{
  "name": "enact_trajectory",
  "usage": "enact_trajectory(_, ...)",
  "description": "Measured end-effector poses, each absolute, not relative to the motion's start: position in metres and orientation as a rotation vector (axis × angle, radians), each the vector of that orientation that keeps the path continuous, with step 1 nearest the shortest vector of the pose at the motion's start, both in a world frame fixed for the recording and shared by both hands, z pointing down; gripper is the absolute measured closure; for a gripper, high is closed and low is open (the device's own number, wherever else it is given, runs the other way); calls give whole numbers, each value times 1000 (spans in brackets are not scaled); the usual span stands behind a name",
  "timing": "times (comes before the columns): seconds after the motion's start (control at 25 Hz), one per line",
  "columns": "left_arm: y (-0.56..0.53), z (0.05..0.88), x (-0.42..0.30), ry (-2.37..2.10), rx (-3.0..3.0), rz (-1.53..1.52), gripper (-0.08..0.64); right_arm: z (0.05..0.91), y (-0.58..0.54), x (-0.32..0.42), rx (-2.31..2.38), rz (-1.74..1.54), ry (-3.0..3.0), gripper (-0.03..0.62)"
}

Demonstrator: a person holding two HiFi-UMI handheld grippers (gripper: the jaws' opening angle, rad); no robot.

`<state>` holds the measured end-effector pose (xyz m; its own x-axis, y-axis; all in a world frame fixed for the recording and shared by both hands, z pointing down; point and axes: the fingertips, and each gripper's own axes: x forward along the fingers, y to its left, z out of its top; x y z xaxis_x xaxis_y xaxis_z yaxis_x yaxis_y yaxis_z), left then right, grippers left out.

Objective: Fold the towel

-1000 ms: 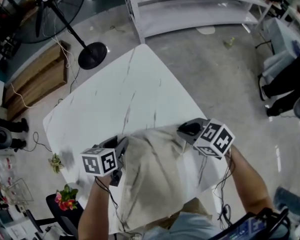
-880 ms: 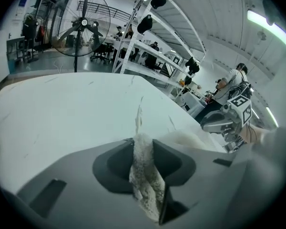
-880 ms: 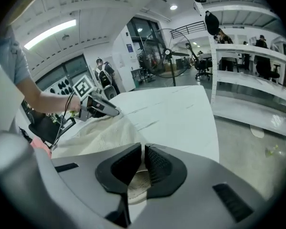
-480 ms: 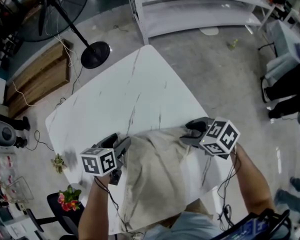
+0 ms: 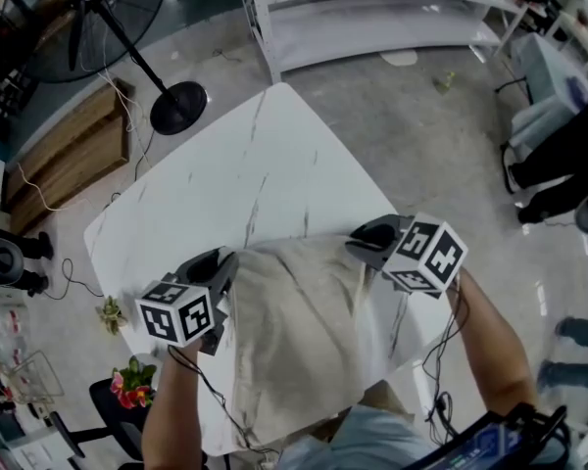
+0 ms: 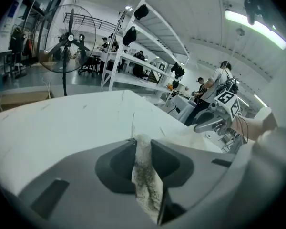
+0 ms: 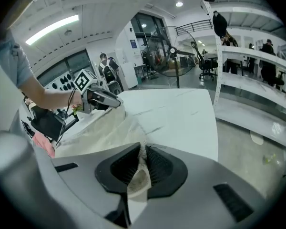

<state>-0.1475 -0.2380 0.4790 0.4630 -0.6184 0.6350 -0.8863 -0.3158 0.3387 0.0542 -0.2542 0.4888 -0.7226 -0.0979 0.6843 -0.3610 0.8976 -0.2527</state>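
A beige towel lies on the near part of the white marbled table and hangs over its near edge. My left gripper is shut on the towel's far left corner; its jaws have just been closing, and the cloth is pinched between them. My right gripper is shut on the far right corner, its jaws likewise just closed on the cloth. Both corners are raised a little off the table, and the far edge sags between them.
A standing fan is on the floor beyond the table's far left. White shelving runs along the back. A flower pot sits at lower left, and people stand at the right.
Both grippers opened, then closed on the towel's far corners and rose slightly. The left gripper shifted left and up, and the far edge is now stretched wider between them.
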Motion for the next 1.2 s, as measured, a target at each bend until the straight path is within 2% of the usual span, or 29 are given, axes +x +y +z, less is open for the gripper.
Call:
enact_trajectory(0.28,-201,401,-143,-1243,2273,420,477,414,-216,35,370,253,-2506,545)
enact_trajectory(0.48,-127,369,-135,-1213,2401,429,474,387,-144,26,354,-23,-2545,543)
enact_trajectory(0.64,-49,395,-132,-1193,2393,539,471,408,-67,27,305,-192,-2530,537)
enact_trajectory(0.84,33,464,-132,-1135,2292,662,459,483,17,32,205,-271,-2416,529)
enact_trajectory(1.04,69,499,-133,-1086,2218,717,403,524,44,34,230,-222,-2396,515)
enact_trajectory(1.2,69,485,-134,-1065,2245,679,356,503,44,32,212,-140,-2461,438)
